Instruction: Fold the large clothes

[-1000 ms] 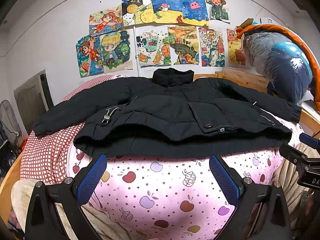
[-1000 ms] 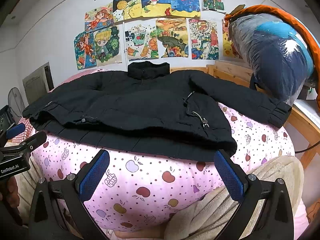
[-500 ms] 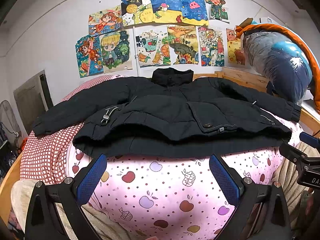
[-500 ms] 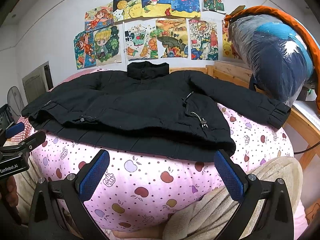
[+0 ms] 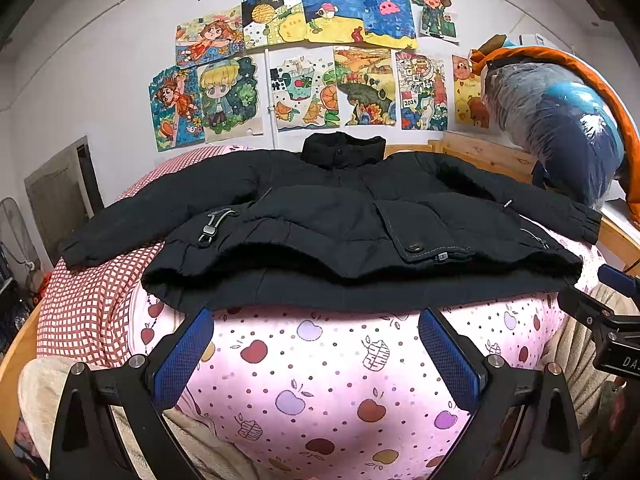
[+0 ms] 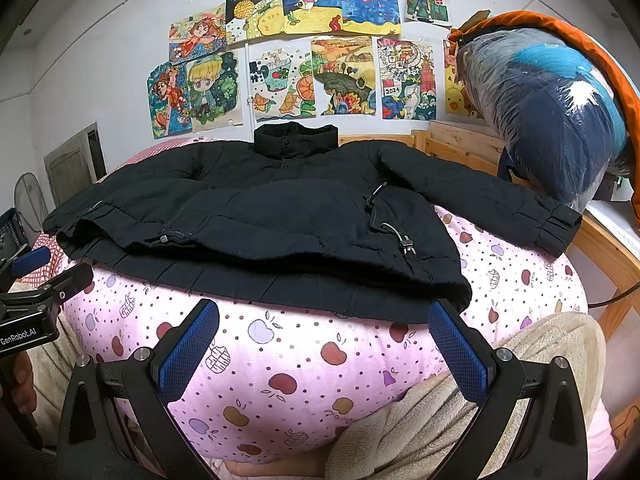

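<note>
Where print reads "GenRobot.AI", left hand-held gripper [image 6: 28, 280], black jacket [image 6: 256, 216], "2024" drawing [image 6: 406, 80]

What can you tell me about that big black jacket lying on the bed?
The black jacket is a puffy, quilted coat of matte fabric, lying front-up on the pink apple-print bedding. Its stand-up collar points toward the wall, and both sleeves spread outward. The lower part looks folded up over the body, showing a snap button and drawcord toggle. One sleeve rests on a red checked cloth. Neither open claw, left or right, touches it.
</note>
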